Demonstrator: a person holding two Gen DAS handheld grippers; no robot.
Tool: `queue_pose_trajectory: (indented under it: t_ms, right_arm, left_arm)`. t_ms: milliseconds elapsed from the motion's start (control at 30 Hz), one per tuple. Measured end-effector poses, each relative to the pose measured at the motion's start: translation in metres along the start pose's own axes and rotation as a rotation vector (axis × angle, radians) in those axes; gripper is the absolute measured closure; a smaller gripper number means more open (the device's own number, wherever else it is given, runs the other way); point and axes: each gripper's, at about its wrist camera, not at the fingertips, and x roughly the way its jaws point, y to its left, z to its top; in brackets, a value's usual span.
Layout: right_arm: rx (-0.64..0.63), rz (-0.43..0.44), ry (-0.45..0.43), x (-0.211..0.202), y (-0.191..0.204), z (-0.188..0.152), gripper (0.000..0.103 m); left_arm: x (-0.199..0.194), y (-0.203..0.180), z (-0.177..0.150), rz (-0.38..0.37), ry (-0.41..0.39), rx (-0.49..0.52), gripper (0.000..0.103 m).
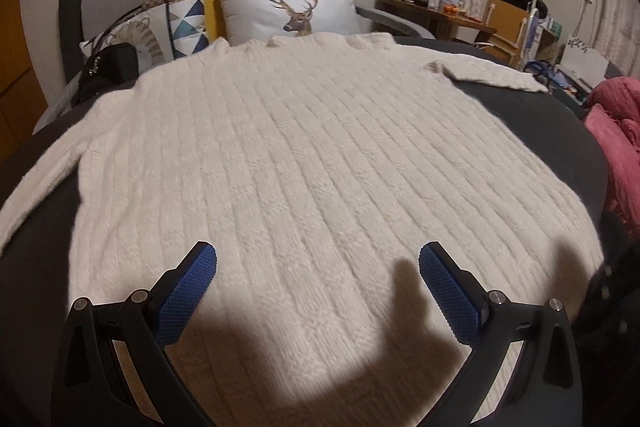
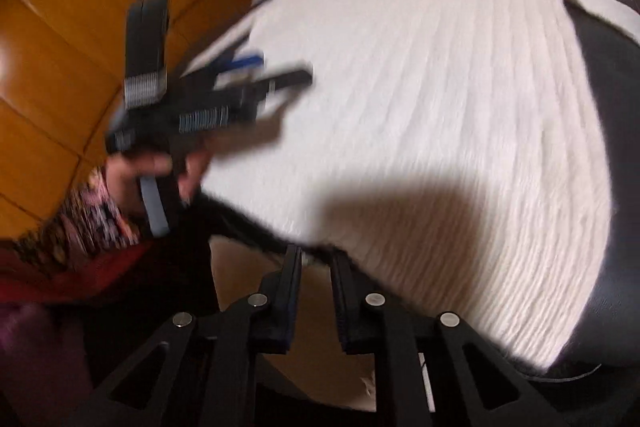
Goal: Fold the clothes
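Cream ribbed sweater (image 1: 304,147) lies spread flat on a dark grey sofa seat (image 1: 552,139) and fills the middle of the left wrist view. Its collar points toward the top of the frame, just below a white pillow with a deer head (image 1: 292,11). One sleeve (image 1: 492,77) stretches out to the upper right, and the other sleeve runs down along the left edge of the frame. The hem is at the bottom of the frame, partly under a dark shadow.

The left gripper (image 1: 318,263) hovers over the lower part of the sweater. Its two blue pads (image 1: 188,295) stand wide apart and nothing is between them. In the right wrist view the same gripper (image 2: 276,71) appears blurred at the middle left, held by a hand (image 2: 136,179) with a patterned sleeve (image 2: 92,219).

The right gripper (image 2: 316,259) is at the lower middle of its own view. Its jaws are nearly together, with only a narrow slot between them. The tips sit at the hem edge of the sweater (image 2: 420,107), but I cannot tell whether any fabric is caught in the slot.

A pillow with triangles (image 1: 188,19) leans at the upper left, beside a black bag (image 1: 108,71). A pink blanket (image 1: 616,139) lies at the right edge, and a wooden table (image 1: 436,15) with small things stands in the upper right.
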Motion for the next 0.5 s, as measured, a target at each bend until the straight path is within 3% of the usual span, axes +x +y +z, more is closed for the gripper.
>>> queue_pose_trajectory:
  t_ms: [233,400,500]
  right_arm:
    - [0.059,0.087,-0.066,-0.001,-0.005,0.036,0.089]
    - [0.02,0.009,-0.04,0.015,-0.007,0.048,0.086]
    - [-0.028,-0.045,-0.016,0.02,-0.005,0.045,0.086]
  left_arm:
    - [-0.021,-0.007,-0.012,-0.038,-0.051,0.046,0.0]
    - [-0.046,-0.01,-0.017,-0.151,-0.136,0.061,0.0]
    - [-0.057,-0.027,-0.026,-0.208,-0.161,0.154,0.0]
